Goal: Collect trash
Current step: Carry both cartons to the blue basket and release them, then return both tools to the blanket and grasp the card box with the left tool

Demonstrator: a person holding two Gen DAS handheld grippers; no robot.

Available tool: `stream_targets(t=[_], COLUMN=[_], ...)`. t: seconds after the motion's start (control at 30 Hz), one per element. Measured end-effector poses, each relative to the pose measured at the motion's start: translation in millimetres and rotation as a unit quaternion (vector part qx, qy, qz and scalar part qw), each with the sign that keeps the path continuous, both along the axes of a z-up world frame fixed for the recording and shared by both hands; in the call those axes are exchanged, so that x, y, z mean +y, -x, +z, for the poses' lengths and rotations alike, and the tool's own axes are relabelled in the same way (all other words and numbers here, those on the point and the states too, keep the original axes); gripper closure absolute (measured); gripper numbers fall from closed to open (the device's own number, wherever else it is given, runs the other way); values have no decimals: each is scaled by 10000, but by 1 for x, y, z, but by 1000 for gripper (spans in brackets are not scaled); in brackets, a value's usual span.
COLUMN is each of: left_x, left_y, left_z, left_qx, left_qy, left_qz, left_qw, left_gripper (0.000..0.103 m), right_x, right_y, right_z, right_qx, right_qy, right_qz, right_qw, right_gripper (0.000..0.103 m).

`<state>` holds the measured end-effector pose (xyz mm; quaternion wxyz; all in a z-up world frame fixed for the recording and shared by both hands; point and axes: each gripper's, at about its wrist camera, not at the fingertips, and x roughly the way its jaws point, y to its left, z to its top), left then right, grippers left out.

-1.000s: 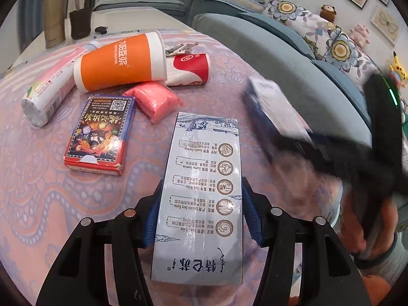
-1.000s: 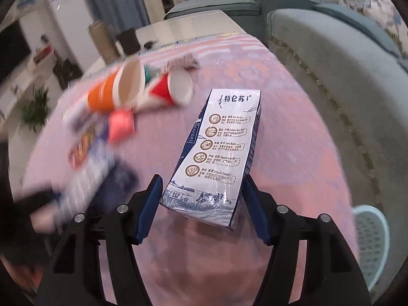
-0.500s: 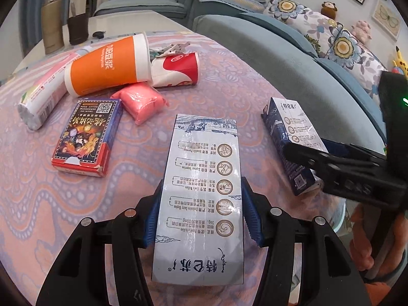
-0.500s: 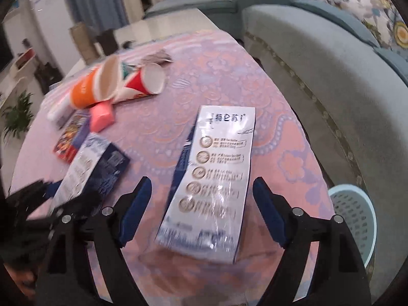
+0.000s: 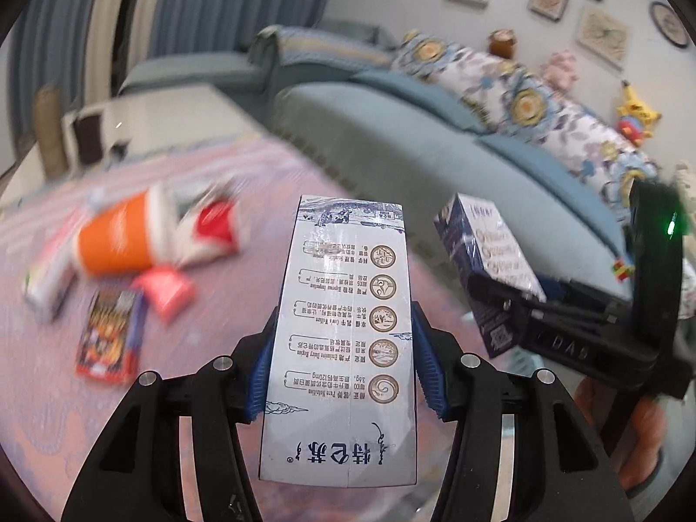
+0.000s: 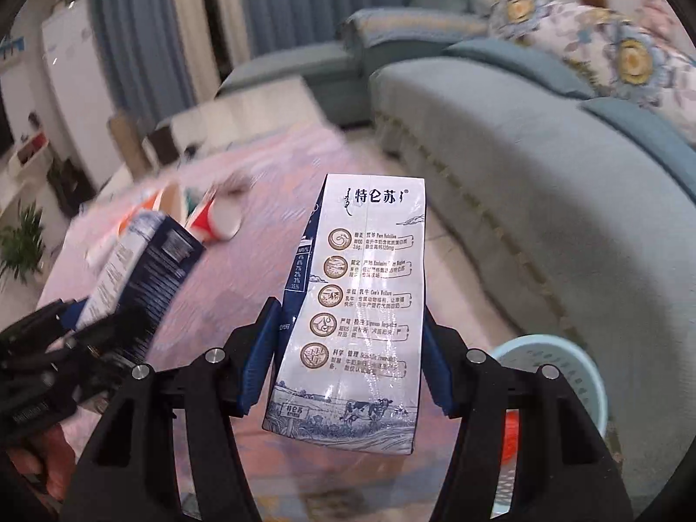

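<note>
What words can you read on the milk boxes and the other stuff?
"特仑苏": brand on the right gripper's milk carton, and upside down on the left gripper's milk carton.
"NRV%", "4%", "6%", "7%": the right carton's dark side.
"3.6g", "120mg": both cartons.
Orange cup, red cup, card box: too blurred.

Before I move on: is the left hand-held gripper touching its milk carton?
Touching. The left wrist view shows both blue pads pressed against the milk carton.
</note>
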<state>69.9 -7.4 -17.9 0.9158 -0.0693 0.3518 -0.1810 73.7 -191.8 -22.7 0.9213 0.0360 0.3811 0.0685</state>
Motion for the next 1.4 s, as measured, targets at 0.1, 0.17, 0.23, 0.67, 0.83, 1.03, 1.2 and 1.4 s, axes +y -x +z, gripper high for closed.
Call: stream_targets(t=[0.1, 0.17, 0.23, 0.67, 0.83, 1.03, 1.2, 1.4], left_x=[-33, -58, -83, -225, -235, -227, -216, -194], left_y=[1, -2, -3, -31, -36, -42, -39, -32], left_z=[25, 36, 39, -63, -97, -107, -100, -81], left_qx=[-269, -346, -372, 879, 1327, 1419, 1325, 1020], left_qy=[149, 303, 362, 319, 245, 298, 294, 353], left_qz=[-294, -551, -739, -2461, -2457, -2308, -2264, -2096], left_qw=[9991, 9974, 9959, 9647, 9599, 9621, 9645, 9718], left_gripper=[51, 50, 50, 50, 50, 40, 40, 41], right_x=[-40, -70, -95, -211, -226, -234, -234, -208], right_y=[17, 32, 45, 67, 61, 59, 58, 59], right_z=[16, 22, 22, -78, -118, -134, -136, -109], right_qx=[-233, -413, -503, 675, 1269, 1448, 1426, 1093], right_qy=[-73, -65, -19, -387, -733, -874, -882, -834], right_qz=[-392, -665, -888, -1883, -2091, -2206, -2194, -1851], right_qw=[9989, 9969, 9948, 9790, 9668, 9606, 9611, 9731], right_gripper=[47, 47, 47, 46, 46, 46, 46, 46])
